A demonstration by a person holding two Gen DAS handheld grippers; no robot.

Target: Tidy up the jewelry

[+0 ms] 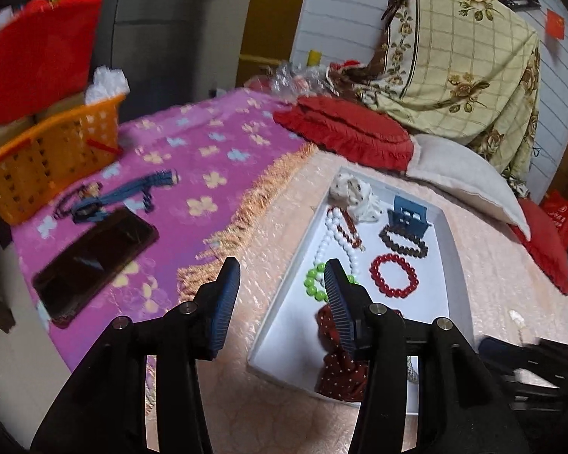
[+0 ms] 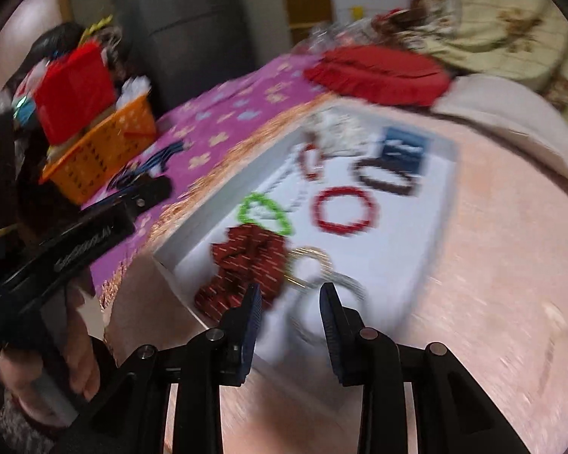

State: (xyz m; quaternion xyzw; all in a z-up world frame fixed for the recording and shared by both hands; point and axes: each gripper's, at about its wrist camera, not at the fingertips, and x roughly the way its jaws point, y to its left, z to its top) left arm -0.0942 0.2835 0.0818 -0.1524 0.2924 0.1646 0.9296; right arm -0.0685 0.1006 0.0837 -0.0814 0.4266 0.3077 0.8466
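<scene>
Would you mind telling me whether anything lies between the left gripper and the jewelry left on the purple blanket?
Nothing visible does. The left gripper hangs open; only bare blanket separates it from the blue strap and dark bracelet; the phone lies beside.

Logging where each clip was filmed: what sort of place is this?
Probably a bedroom at home: the white jewelry tray sits on a bed, beside a purple flowered blanket, with a pale pillow and floral quilt behind.

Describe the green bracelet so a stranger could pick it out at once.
Find the shallow white tray lying on the peach bedcover. Along the tray's left wall, just past the red polka-dot scrunchie, lies the green bracelet. It is the only bright lime-green bead loop; the red bracelet beside it and the brown one are darker.
</scene>
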